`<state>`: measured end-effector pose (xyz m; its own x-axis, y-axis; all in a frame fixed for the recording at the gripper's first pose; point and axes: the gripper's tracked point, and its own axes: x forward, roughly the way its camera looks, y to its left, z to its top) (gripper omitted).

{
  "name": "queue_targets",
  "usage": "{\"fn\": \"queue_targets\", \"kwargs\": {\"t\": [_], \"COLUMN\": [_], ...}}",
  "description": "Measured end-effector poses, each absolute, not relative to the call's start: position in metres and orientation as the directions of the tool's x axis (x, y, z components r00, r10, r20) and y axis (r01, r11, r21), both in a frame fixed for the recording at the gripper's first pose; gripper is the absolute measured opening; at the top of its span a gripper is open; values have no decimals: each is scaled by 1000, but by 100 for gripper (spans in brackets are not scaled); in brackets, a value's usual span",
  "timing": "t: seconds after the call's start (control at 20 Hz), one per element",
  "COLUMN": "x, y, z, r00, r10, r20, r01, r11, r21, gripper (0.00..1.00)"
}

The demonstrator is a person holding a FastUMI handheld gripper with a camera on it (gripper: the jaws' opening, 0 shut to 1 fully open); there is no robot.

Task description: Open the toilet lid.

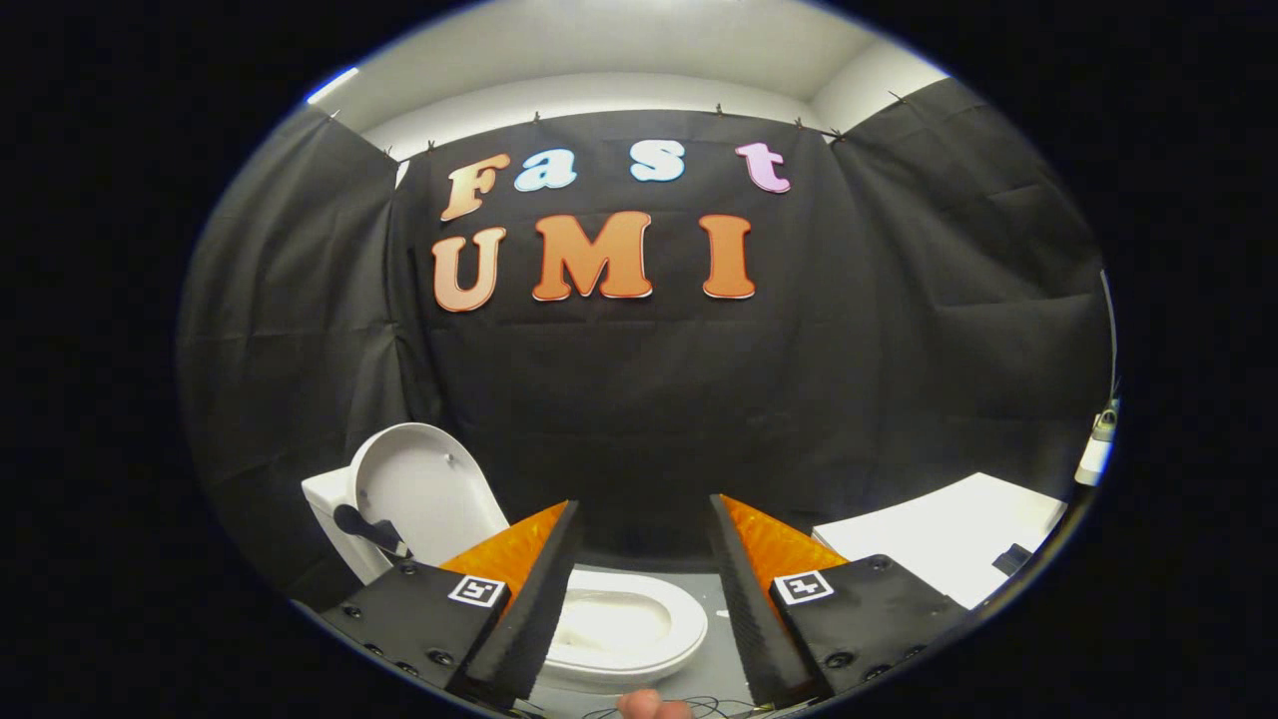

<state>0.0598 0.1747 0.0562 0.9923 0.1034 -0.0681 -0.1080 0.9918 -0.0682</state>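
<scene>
With the toilet lid (424,489) standing upright against the tank, the gripper (644,559) hangs above the bowl (639,629), fingers apart, empty.

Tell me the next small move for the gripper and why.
Probably just back away and stop: the toilet lid already stands upright against the tank, the seat and bowl lie exposed, and the gripper hangs open above them, holding nothing. Nothing seems left to lift.
</scene>
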Motion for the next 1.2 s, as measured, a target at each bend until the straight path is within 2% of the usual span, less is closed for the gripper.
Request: {"fn": "queue_targets", "kwargs": {"t": [0.2, 0.45, 0.9, 1.2], "x": [50, 39, 15, 25], "y": [131, 109, 97, 94], "z": [29, 4, -2, -21], "r00": [997, 995, 1000, 998], "r10": [55, 38, 29, 33], "r20": [-57, -88, 7, -48], "r01": [-62, -49, -28, -36], "r11": [989, 991, 994, 997], "r21": [-134, -127, -107, -66], "gripper": [83, 83, 83, 83]}}
